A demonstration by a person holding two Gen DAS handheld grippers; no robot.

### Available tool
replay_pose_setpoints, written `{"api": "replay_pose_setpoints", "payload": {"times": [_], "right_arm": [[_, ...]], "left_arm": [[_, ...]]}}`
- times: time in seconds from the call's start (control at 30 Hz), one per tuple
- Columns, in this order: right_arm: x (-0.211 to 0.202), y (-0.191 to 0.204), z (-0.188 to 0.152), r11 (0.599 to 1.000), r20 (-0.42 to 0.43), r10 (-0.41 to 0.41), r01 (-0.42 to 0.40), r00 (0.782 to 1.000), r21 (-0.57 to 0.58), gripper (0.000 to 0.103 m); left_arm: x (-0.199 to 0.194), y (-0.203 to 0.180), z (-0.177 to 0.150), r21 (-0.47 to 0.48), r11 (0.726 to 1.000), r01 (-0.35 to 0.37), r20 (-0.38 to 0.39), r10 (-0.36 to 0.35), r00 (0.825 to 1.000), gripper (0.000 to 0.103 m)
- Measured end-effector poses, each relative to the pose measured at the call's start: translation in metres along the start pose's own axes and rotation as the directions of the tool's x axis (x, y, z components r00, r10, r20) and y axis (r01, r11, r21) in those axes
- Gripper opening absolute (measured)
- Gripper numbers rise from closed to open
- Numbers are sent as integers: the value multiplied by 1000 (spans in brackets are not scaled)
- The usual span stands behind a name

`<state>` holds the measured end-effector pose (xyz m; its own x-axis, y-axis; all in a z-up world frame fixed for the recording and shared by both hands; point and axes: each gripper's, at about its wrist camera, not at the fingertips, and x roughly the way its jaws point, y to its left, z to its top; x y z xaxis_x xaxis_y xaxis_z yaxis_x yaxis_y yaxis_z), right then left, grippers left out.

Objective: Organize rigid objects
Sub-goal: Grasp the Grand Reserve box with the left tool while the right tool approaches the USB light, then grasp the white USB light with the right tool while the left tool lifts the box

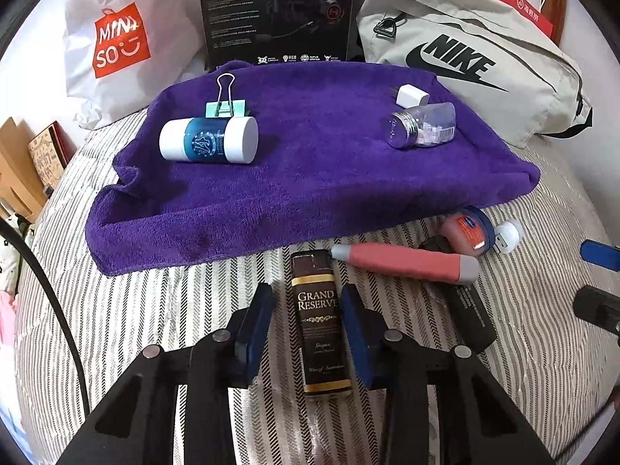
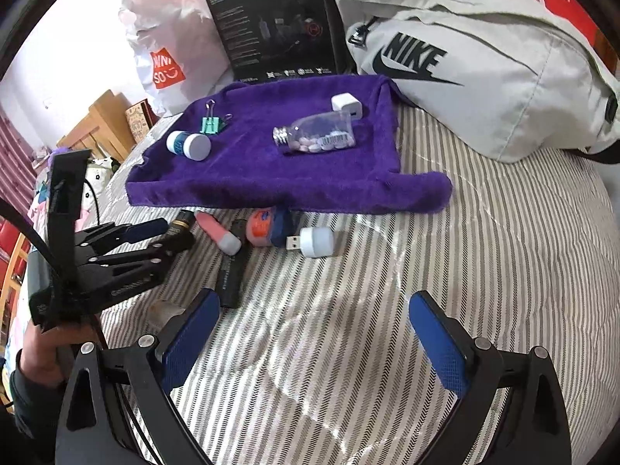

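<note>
Left gripper [image 1: 308, 325]: blue pads either side of the brown Grand Reserve bottle [image 1: 318, 325] lying on the striped bedspread [image 1: 155, 310]; contact not certain, small gaps visible.
Right gripper [image 2: 310, 345]: spread wide over bare bedspread, nothing between.
Purple towel [image 1: 310, 162]: carries white-capped teal jar [image 1: 209, 140], green binder clip [image 1: 224, 106], clear pill bottle [image 1: 422, 126], white charger [image 1: 412, 96].
Right view only: pills inside bottle; hand [image 2: 42, 352] on left tool.
Hard to read: black item [image 2: 230, 275] beside pink pen [image 1: 403, 263]; orange tub [image 1: 467, 230] partly under towel edge.

My left camera looks steeply down, close over the striped bed [image 1: 155, 310]. My right camera sits further back. Both share the purple towel [image 1: 310, 162] at twelve o'clock.
</note>
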<state>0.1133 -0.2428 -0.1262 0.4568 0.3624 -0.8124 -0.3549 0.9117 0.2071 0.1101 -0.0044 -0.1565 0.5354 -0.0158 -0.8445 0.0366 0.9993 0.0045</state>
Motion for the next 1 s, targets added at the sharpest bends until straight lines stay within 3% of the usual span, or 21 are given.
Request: {"api": "replay_pose_setpoints", "payload": {"times": [0.47, 0.67, 0.83, 0.93, 1.0], "right_arm": [[32, -10, 18, 1000, 1, -28, 28, 1000, 1, 97], [59, -3, 22, 999, -9, -44, 44, 999, -22, 85], [65, 7, 22, 992, 27, -103, 105, 994, -65, 83], [68, 15, 20, 983, 48, -145, 150, 988, -102, 76], [66, 18, 19, 984, 63, -125, 132, 990, -119, 64]], "left_arm": [[-8, 0, -11, 17, 1000, -6, -2, 6, 1000, 29], [-9, 0, -13, 9, 1000, -5, 9, 5, 1000, 29], [-10, 0, -14, 9, 1000, -5, 21, 5, 1000, 29], [-11, 0, -17, 10, 1000, -5, 35, 5, 999, 29], [-13, -2, -18, 23, 1000, -9, 35, 8, 999, 26]]}}
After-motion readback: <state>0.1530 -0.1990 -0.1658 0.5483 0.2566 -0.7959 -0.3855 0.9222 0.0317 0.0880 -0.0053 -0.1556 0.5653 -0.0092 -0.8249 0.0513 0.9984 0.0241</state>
